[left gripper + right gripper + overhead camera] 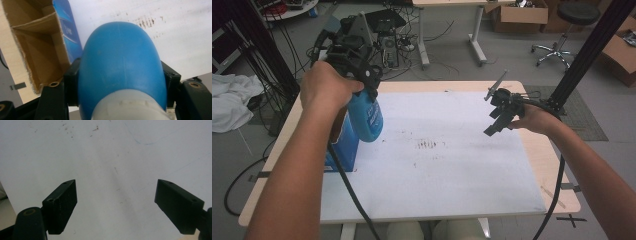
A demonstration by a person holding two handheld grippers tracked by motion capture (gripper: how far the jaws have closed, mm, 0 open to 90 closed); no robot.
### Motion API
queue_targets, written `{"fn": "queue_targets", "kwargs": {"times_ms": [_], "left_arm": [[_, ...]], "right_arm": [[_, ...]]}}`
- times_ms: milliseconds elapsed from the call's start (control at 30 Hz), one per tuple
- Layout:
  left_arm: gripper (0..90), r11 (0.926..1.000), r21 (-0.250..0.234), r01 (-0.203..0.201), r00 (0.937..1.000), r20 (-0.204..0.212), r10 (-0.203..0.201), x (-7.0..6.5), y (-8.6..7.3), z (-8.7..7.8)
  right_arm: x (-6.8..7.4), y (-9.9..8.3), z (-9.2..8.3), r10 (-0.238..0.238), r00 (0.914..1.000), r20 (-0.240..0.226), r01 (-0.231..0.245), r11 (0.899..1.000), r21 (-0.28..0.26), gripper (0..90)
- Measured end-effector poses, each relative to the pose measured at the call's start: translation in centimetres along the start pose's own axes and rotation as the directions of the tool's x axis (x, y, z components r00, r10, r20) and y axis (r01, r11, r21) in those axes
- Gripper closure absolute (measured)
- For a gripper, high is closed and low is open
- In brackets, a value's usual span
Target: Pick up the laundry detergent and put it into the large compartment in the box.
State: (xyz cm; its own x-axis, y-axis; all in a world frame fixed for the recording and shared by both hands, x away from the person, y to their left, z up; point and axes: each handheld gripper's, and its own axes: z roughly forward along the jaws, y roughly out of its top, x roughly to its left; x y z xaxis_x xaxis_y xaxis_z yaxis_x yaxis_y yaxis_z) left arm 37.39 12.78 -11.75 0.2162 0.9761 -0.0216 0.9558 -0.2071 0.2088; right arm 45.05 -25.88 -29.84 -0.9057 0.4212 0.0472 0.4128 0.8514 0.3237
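Observation:
My left gripper (364, 90) is shut on a blue bottle (367, 119) with a pale cap end and holds it in the air at the table's left side, base pointing down. In the left gripper view the black pads press both sides of the blue bottle (120, 62). Just under and behind it stands an open blue cardboard box (343, 146), its brown inside (35, 45) showing. Over the right part of the white sheet (447, 165), my right gripper (493, 122) hovers open. In its own view the right gripper (116, 202) has nothing between its jaws.
Dark smudges (428, 145) mark the middle of the sheet. The wooden table's edge (557, 165) shows past the sheet on the right. A black frame post (584, 60) rises at the far right corner. Cables, a white cloth (229, 100) and other desks lie beyond the table.

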Motion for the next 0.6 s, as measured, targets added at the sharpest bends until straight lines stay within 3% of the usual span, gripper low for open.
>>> {"fn": "queue_targets", "kwargs": {"times_ms": [333,600], "left_arm": [[37.8,0.9944,-0.038,0.099,0.9946,-0.029,-0.100,3.6,0.0,-2.3],[37.8,0.9908,-0.051,0.125,0.9893,-0.069,-0.129,5.6,-0.3,-3.0]], "right_arm": [[-0.2,0.1,0.2,0.005,1.0000,-0.003,-0.005,1.000,0.005,18.1],[-0.3,0.2,0.3,0.006,1.0000,-0.005,-0.006,1.000,0.009,18.1]]}}
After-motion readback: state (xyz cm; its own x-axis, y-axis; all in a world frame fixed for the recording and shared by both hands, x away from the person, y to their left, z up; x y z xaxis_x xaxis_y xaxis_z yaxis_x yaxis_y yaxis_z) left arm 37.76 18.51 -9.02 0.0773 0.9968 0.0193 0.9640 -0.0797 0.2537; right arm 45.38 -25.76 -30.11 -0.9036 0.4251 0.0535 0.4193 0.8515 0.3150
